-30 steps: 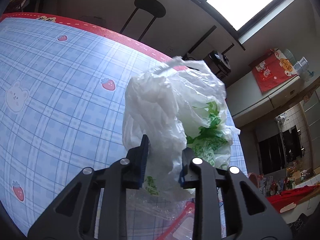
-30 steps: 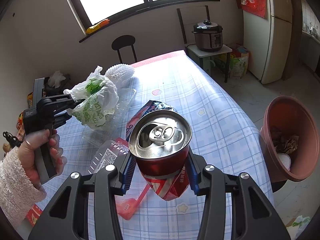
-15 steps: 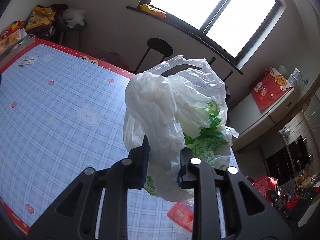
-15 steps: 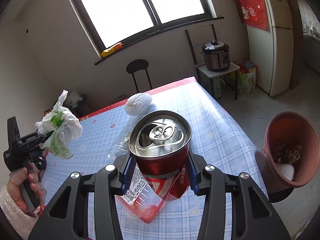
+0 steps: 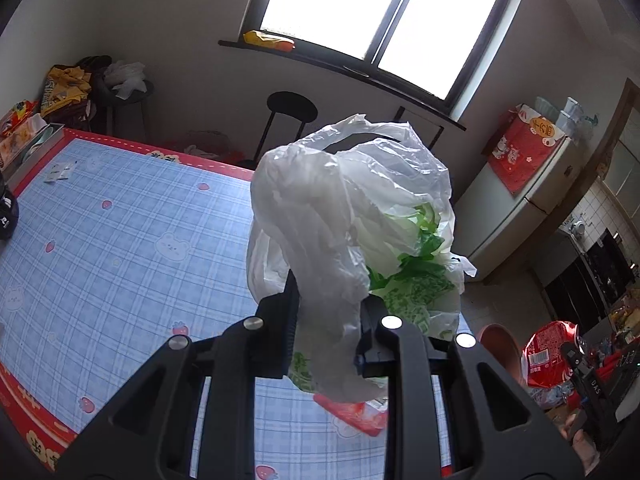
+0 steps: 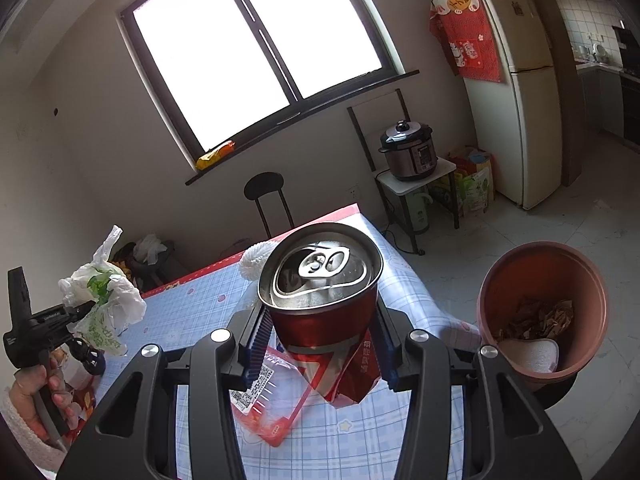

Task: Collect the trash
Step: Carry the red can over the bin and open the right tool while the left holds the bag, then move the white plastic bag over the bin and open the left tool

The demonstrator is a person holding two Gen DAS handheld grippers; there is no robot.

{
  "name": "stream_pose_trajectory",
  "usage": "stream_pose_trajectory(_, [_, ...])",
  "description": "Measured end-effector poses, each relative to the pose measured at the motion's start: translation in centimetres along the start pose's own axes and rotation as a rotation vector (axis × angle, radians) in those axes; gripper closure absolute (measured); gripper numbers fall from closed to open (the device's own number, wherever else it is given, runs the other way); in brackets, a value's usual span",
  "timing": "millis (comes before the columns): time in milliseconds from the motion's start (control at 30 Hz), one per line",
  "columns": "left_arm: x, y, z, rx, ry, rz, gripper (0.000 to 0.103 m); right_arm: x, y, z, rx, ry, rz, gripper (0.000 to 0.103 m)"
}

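My left gripper (image 5: 326,320) is shut on a crumpled white and green plastic bag (image 5: 352,216) and holds it high above the blue checked table (image 5: 120,256). The bag (image 6: 106,304) also shows at the left of the right wrist view. My right gripper (image 6: 320,344) is shut on a crushed red drink can (image 6: 320,292), held above the table's near end. A brown trash bin (image 6: 544,312) with paper scraps inside stands on the floor to the right of the table. A red and clear wrapper (image 6: 272,400) lies on the table under the can.
A white frilly object (image 6: 256,260) lies at the table's far edge. A black stool (image 6: 266,196) stands behind the table under the window. A pressure cooker (image 6: 410,150) sits on a small stand, with a fridge (image 6: 516,80) at the right. Clutter lies at the table's left end.
Both grippers have risen higher above the table with the bag and the can still held. The right view has turned so the trash bin sits closer at the right.
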State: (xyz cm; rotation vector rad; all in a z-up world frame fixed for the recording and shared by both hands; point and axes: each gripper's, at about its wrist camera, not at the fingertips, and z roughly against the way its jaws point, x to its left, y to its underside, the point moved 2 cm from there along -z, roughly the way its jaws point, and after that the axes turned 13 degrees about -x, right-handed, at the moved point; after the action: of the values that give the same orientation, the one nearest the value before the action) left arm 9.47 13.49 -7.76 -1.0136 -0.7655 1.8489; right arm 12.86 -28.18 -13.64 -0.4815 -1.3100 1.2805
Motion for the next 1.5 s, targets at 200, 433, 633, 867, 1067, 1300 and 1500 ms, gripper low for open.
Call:
stream_pose_trajectory(200, [-8.9, 2.0, -1.5, 0.051, 0.139, -0.080, 0.078, -4.9, -3.1, 3.9, -0.089, 0.064, 0.031, 0.059])
stream_pose_trajectory(433, [-17.7, 4.9, -3.5, 0.108, 0.273, -0.130, 0.078, -12.7, -6.1, 6.6, -0.123, 0.205, 0.048, 0.061])
stream_pose_trajectory(633, [-24.9, 7.7, -5.0, 0.149, 0.377, -0.181, 0.078, -17.9, -7.4, 7.3, -0.125, 0.282, 0.018, 0.064])
stream_pose_trajectory(867, [-28.7, 9.4, -6.1, 0.171, 0.426, -0.204, 0.078, -20.6, -7.5, 4.5, -0.077, 0.290, 0.036, 0.065])
stream_pose_trajectory(1067, [-27.8, 9.1, -6.7, 0.173, 0.388, -0.200, 0.078, -21.1, -8.5, 0.3, -0.018, 0.293, 0.044, 0.057])
stream_pose_trajectory(1300, [-26.9, 8.8, -7.4, 0.174, 0.370, -0.180, 0.078, -18.4, -11.9, 0.5, -0.117, 0.295, 0.158, 0.014])
stream_pose_trajectory(1500, [-28.8, 9.4, -7.9, 0.185, 0.419, -0.193, 0.078, -16.8, -14.1, 3.3, -0.170, 0.322, 0.199, 0.006])
